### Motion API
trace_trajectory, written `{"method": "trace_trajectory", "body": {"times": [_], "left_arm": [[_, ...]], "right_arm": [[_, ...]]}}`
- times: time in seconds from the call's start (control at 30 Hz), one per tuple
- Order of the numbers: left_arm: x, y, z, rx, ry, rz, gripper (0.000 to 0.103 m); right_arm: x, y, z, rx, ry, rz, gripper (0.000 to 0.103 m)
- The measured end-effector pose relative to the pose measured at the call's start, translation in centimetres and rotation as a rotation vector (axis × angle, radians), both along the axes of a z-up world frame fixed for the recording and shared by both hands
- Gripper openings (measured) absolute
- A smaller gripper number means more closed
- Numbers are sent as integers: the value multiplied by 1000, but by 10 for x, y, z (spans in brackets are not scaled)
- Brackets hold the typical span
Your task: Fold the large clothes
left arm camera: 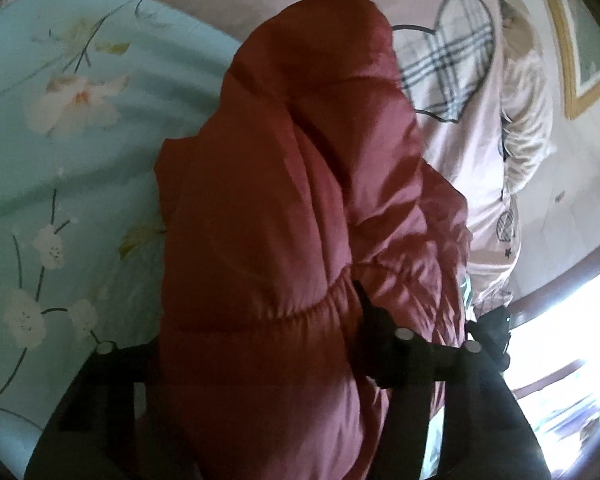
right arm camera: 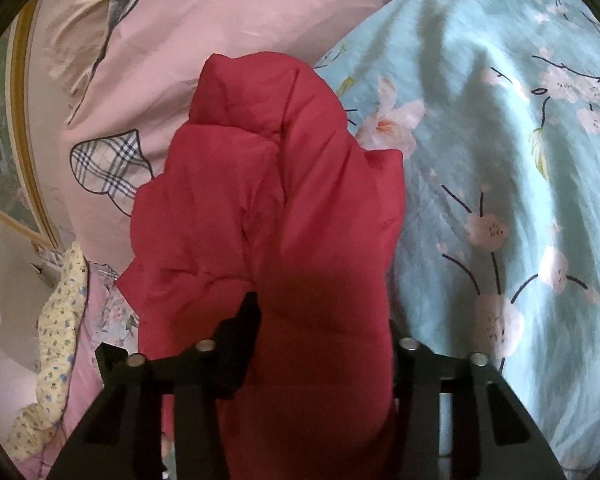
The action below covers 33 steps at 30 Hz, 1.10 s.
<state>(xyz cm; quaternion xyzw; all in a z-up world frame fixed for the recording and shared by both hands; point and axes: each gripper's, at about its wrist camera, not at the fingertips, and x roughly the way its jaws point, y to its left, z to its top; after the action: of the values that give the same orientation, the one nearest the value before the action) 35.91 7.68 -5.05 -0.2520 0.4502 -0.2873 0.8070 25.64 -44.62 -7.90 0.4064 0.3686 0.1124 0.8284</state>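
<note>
Floral bedspread (right arm camera: 500,160) under bunched red puffer jacket (right arm camera: 284,200)

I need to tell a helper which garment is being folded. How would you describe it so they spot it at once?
Start at the bed, spread with a light blue floral sheet beside a pink cover with plaid hearts. Between them, straight ahead of both grippers, is a puffy red quilted jacket. It is the only plain, padded, deep red item; everything around it is pale and printed.
</note>
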Motion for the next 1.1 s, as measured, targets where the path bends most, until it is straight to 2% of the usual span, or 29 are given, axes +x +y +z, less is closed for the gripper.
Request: {"method": "trace_trajectory", "body": {"times": [0.13,0.43,0.87,1.1], "left_arm": [[-12,-1,16,10,-35,-9,47],[-52,8,37,25,-66,-41,43],[-152,48,35,-2,-7,-81,43],[-188,61,31,9,14,-98,43]], "right_arm": [[-8,5,10,-15,-7,5,35],[-49,20,26,-18,-9,42,33],[-164,53,29,8,18,93,33],[-203,60,20,49,36,78,33]]}}
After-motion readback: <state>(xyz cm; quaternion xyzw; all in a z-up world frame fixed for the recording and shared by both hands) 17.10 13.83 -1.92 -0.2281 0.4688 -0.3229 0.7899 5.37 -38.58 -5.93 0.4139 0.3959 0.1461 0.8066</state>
